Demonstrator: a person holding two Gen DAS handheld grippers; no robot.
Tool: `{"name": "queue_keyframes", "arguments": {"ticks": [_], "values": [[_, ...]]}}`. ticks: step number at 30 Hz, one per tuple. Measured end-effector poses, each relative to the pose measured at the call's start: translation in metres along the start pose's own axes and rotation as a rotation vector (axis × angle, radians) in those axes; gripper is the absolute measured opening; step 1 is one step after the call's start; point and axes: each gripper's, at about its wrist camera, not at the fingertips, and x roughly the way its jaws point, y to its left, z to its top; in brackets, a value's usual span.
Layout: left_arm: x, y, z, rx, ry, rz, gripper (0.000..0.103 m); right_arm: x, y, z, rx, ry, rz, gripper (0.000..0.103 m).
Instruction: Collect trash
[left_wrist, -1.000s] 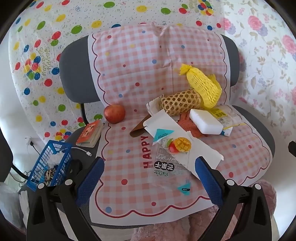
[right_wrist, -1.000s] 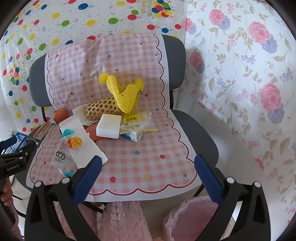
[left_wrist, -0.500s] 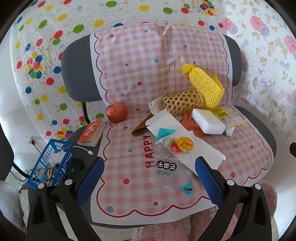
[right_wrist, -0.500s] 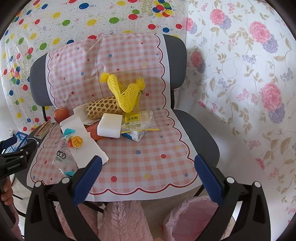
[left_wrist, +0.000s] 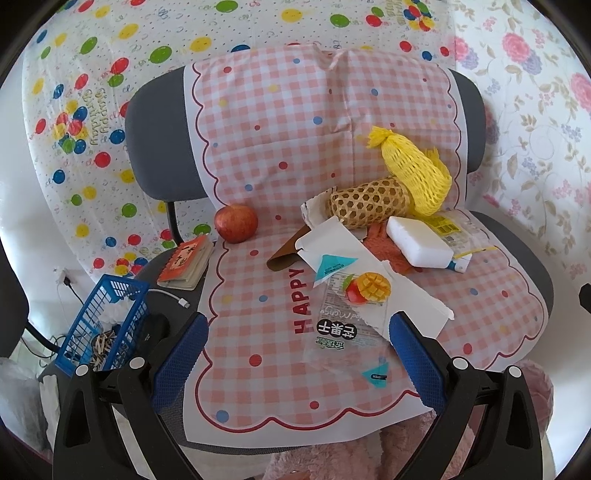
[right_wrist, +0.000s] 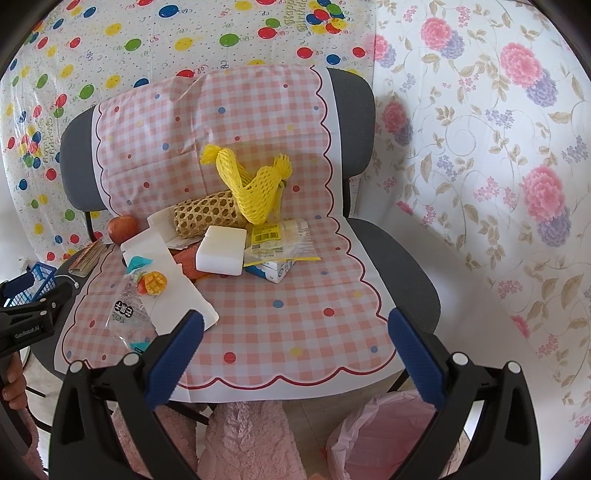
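While both my grippers hover with fingers wide and empty, the left gripper (left_wrist: 297, 345) faces the clear mango wrapper (left_wrist: 349, 314), lying flat on the chair's checked cover (left_wrist: 258, 332), long axis running toward me; my right gripper (right_wrist: 295, 341) hangs above the seat's front edge.

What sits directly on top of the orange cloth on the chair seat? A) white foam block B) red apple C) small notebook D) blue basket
A: the white foam block lies on the orange cloth, while the red apple rests apart near the backrest.
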Motion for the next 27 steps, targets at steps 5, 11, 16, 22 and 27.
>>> {"name": "queue_keyframes", "arguments": {"ticks": [5,11,16,22,27], "values": [[-0.0002,0.0013,0.001,-0.001,0.0,0.0,0.097,0.0006,0.0039,0.0004,-0.003,0.002,0.003,0.097],[-0.0004,0.002,0.0016,-0.001,0.0,0.0,0.097,0.0013,0.0066,0.0009,-0.002,0.003,0.002,0.097],[-0.0002,0.0027,0.0016,-0.003,0.002,0.001,0.097,0.0015,0.0047,0.001,-0.003,0.003,0.005,0.097],[0.0,0.0046,0.0027,-0.005,0.005,0.004,0.097,0.0019,0.0046,0.0011,-0.002,0.004,0.004,0.097],[0.0004,0.0045,0.0023,-0.006,0.004,0.005,0.097,0.002,0.0056,0.0007,-0.001,0.004,0.005,0.097]]}}
